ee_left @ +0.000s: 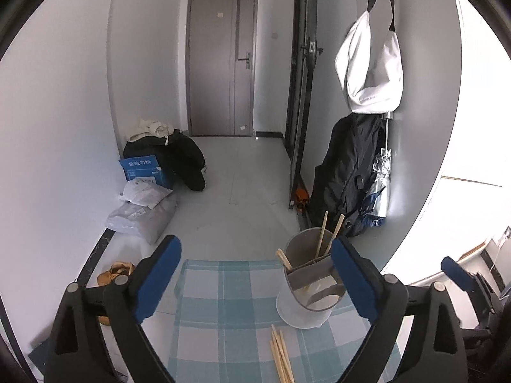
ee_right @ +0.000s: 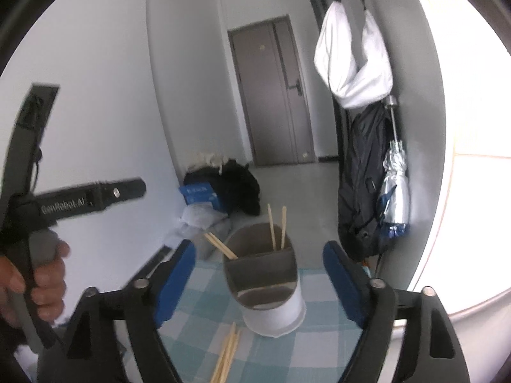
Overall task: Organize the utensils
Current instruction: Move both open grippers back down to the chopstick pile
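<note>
both claws are spread wide and hold nothing: the left gripper (ee_left: 255,274) hangs over the checked tablecloth (ee_left: 223,287), and the right gripper (ee_right: 258,274) frames the utensil holder (ee_right: 265,274) between its blue pads (ee_right: 177,277). the loose chopsticks (ee_left: 281,354) lie in a small bundle on the cloth just in front of the holder, which already has four sticks in its back compartments, two upright and two leaning out to the left. the likely trouble is the holder itself: it looks like light, smooth plastic, tall and round with a slanted grey top divided by thin walls, so a nudge from a jaw or a chopstick jabbed against a divider could tip or slide it on the soft cloth. the chopsticks are thin, pale wood or bamboo, lying flat and close together, so a pinch could take several at once or let one slip and roll toward the table edge.
</note>
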`<state>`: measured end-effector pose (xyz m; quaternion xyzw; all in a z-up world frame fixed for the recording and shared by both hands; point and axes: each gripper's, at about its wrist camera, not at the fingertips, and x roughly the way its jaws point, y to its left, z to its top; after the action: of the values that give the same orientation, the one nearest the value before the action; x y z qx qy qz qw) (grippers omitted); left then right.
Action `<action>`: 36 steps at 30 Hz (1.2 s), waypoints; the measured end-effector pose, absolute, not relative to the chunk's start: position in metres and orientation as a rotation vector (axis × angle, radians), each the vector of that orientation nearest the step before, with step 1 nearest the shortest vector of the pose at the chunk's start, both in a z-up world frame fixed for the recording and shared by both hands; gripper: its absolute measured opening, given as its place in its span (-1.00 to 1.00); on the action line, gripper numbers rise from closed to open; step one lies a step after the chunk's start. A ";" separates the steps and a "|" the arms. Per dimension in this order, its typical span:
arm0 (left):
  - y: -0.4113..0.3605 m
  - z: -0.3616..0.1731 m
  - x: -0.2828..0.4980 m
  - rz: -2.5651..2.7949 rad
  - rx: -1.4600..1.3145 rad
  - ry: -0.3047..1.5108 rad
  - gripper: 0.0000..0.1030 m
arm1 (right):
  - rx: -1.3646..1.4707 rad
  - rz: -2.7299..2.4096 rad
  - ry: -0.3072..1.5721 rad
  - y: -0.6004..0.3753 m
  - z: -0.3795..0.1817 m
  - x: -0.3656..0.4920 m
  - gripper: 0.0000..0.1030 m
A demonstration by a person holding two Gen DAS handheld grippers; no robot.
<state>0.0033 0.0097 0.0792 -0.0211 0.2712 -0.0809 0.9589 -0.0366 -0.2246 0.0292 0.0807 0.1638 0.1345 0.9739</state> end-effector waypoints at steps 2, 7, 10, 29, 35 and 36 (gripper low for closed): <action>0.012 0.077 -0.002 -0.165 -0.055 0.538 0.82 | 0.172 0.281 0.297 -0.224 0.030 -0.047 0.99; 0.016 0.069 -0.013 -0.151 -0.072 0.537 0.84 | 0.146 0.291 0.305 -0.215 0.028 -0.053 1.00; 0.019 0.065 -0.018 -0.149 -0.076 0.536 0.84 | 0.115 0.276 0.316 -0.207 0.023 -0.057 1.00; 0.026 0.029 -0.030 -0.134 -0.110 0.542 0.84 | 0.095 0.240 0.357 -0.198 -0.005 -0.068 1.00; 0.030 0.015 -0.026 -0.096 -0.125 0.553 0.84 | 0.031 0.161 0.320 -0.193 -0.010 -0.070 1.00; 0.031 0.012 -0.024 -0.095 -0.127 0.558 0.84 | 0.021 0.145 0.319 -0.192 -0.011 -0.068 1.00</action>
<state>-0.0243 0.0307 0.0122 -0.0625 0.2752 -0.0468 0.9582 -0.0677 -0.1921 -0.0113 0.0106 0.1588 0.0721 0.9846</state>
